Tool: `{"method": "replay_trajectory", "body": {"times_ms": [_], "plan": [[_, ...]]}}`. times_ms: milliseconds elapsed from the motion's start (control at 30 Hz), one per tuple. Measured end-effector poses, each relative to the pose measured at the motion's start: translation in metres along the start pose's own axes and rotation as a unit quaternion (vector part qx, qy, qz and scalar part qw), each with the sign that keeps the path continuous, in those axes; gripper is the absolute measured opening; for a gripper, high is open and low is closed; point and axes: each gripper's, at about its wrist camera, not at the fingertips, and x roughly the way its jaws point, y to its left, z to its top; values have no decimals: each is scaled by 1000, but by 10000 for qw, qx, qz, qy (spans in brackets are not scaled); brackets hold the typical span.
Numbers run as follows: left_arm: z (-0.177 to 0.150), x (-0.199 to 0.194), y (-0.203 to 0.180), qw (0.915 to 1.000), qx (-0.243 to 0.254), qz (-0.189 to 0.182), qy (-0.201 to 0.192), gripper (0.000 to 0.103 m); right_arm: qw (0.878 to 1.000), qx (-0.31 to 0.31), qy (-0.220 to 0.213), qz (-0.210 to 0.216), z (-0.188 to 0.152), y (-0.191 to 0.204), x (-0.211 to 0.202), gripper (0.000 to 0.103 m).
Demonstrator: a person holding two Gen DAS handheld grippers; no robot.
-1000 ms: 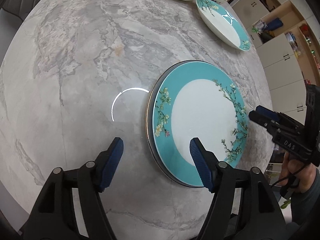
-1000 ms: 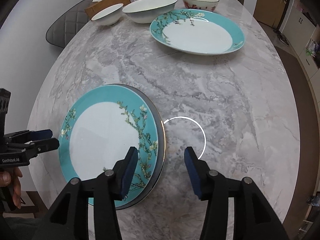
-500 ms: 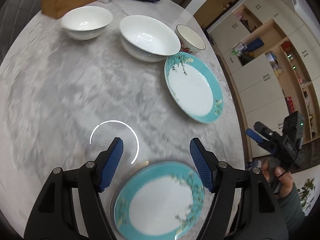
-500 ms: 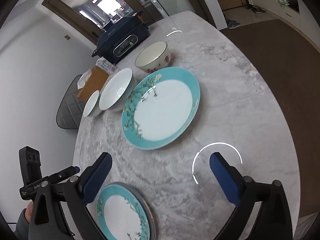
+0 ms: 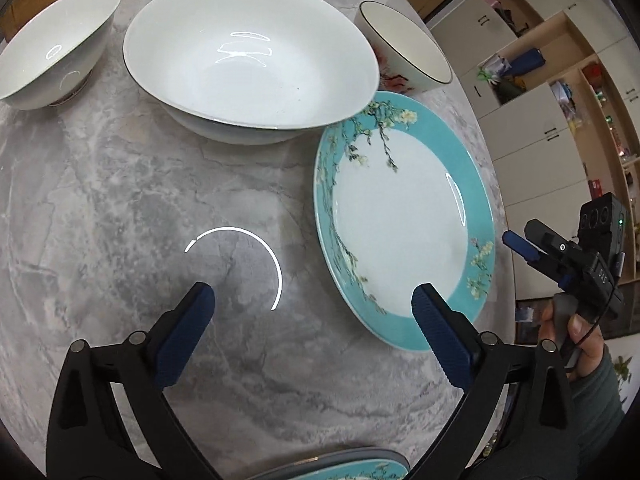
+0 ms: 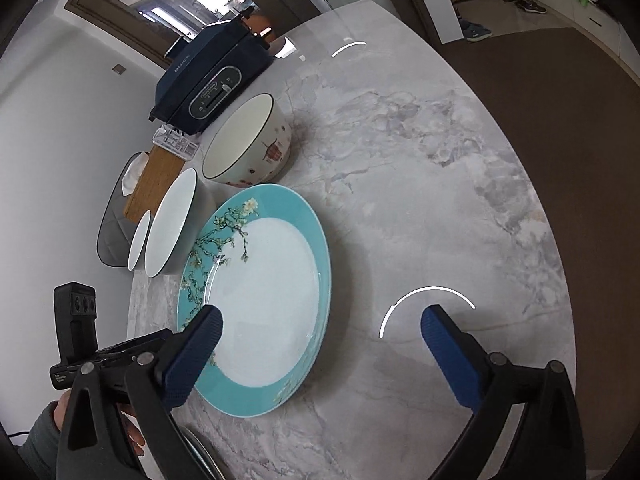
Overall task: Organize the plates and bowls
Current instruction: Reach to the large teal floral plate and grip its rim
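Note:
A teal-rimmed floral plate (image 5: 400, 232) lies flat on the marble table; it also shows in the right wrist view (image 6: 264, 300). Behind it stand a large white bowl (image 5: 252, 68), a small white bowl (image 5: 52, 44) and a patterned bowl (image 5: 404, 52). A stack of a teal plate on a grey plate (image 5: 340, 468) shows at the near edge. My left gripper (image 5: 312, 320) is open and empty, left of the plate's near rim. My right gripper (image 6: 320, 340) is open and empty over the plate's near right rim; it also shows in the left wrist view (image 5: 528, 240).
A dark appliance (image 6: 212, 80), a wooden tissue box (image 6: 156, 176) and a grey chair (image 6: 112, 232) are at the table's far end. Cabinets (image 5: 540, 100) stand beyond the table's right edge. Bare marble (image 6: 440, 184) lies right of the plate.
Both grippers left the stacked plates at the near edge and moved forward to the far teal plate. Both opened wider. Nothing was picked up.

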Motion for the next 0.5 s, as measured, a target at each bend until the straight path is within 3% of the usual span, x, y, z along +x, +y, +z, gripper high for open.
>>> {"method": "replay_trajectory", "body": {"times_ms": [367, 500], "plan": [[12, 25, -5, 9996, -110, -269, -3, 102, 9980, -189, 265, 538, 7, -6, 27, 102], [17, 31, -15, 9997, 61, -244, 44, 102, 9970, -226, 277, 680, 10, -5, 30, 103]]}}
